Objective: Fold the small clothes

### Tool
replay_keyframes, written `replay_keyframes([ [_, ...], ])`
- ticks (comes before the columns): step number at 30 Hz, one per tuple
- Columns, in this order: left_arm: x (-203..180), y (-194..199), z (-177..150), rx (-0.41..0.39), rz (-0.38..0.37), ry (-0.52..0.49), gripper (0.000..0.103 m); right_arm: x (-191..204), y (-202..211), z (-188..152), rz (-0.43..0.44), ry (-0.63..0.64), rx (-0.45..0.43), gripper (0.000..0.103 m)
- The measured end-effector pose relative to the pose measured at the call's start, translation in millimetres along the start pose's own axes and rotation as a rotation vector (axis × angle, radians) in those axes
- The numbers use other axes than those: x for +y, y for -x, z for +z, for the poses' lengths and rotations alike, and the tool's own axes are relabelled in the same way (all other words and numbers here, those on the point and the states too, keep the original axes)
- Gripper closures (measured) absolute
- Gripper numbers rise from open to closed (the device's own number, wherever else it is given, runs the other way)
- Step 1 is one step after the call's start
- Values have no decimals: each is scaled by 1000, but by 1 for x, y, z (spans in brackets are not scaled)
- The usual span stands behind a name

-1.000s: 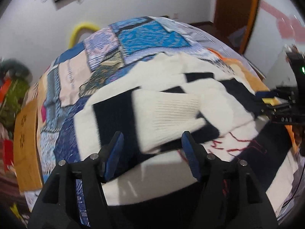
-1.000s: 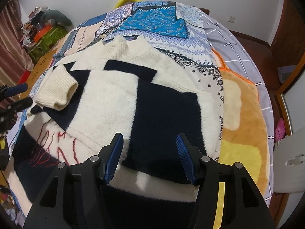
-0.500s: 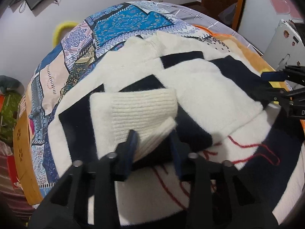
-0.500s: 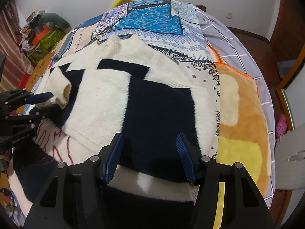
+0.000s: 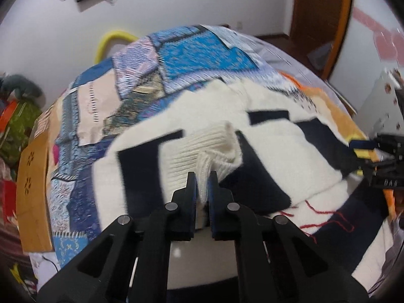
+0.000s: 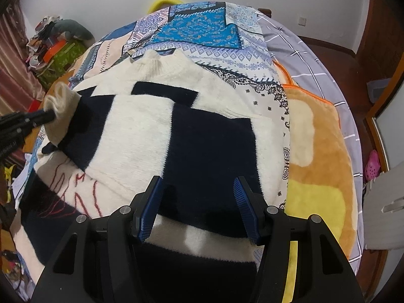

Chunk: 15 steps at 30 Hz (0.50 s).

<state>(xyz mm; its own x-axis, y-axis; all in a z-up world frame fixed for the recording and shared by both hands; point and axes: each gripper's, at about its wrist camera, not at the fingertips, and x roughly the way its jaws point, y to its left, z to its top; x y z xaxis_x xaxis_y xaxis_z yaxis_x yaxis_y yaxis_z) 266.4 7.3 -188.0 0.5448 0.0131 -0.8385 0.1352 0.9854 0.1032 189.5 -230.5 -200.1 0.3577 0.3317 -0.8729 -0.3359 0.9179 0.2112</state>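
Note:
A cream and navy block-pattern sweater [image 6: 141, 131] with red stitched lines lies spread on the bed; it also shows in the left wrist view [image 5: 290, 156]. My left gripper [image 5: 202, 179] is shut on the sweater's ribbed cream sleeve cuff [image 5: 202, 146] and holds it lifted; it also shows at the left edge of the right wrist view [image 6: 48, 113], with the cuff [image 6: 60, 101] in it. My right gripper [image 6: 197, 197] is open and empty, just above the navy sleeve panel [image 6: 212, 146]; it appears at the right edge of the left wrist view [image 5: 373, 156].
A blue patchwork bedspread [image 6: 197, 27] covers the bed, with an orange and yellow plush blanket [image 6: 318, 156] on the right. A yellow hoop [image 5: 108, 40] stands behind the bed. Clutter [image 6: 55, 40] lies on the floor at the left. A wooden door [image 5: 320, 17] is at the back right.
My left gripper closed from open onto the sleeve cuff and lifted it toward the left. My right gripper stayed open over the navy panel.

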Motion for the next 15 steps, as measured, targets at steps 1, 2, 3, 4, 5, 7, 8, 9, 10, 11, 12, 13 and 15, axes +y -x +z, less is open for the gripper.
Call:
replay_keyframes([
  [1, 5, 3, 0, -5, 14, 11, 95, 1, 1, 0, -1, 2, -1, 49],
  [2, 13, 5, -1, -10, 32, 28, 95, 2, 2, 0, -2, 5, -3, 49],
  [3, 19, 6, -2, -11, 39, 43, 95, 3, 2, 0, -3, 7, -3, 49],
  [4, 28, 8, -3, -10, 48, 65, 95, 4, 3, 1, -4, 9, -4, 49],
  [5, 34, 8, -5, -9, 55, 81, 95, 5, 4, 1, -4, 10, -5, 49],
  [7, 47, 9, -8, -7, 66, 110, 95, 7, 5, 1, -5, 14, -5, 49],
  [8, 54, 9, -11, -4, 71, 128, 95, 8, 5, 1, -7, 17, -5, 49],
  [9, 59, 9, -13, -1, 71, 139, 95, 9, 5, 1, -9, 19, -4, 49],
  [10, 65, 9, -17, 5, 69, 155, 95, 10, 5, 1, -10, 21, -3, 49],
  [11, 70, 9, -20, 9, 69, 166, 95, 11, 5, 1, -11, 22, -1, 49],
  [12, 73, 8, -22, 13, 69, 174, 95, 12, 5, 1, -12, 24, 0, 49],
  [13, 76, 7, -25, 18, 68, 181, 95, 12, 5, 1, -12, 25, 2, 49],
  [15, 81, 4, -32, 32, 65, 198, 95, 14, 4, 1, -13, 27, 3, 49],
])
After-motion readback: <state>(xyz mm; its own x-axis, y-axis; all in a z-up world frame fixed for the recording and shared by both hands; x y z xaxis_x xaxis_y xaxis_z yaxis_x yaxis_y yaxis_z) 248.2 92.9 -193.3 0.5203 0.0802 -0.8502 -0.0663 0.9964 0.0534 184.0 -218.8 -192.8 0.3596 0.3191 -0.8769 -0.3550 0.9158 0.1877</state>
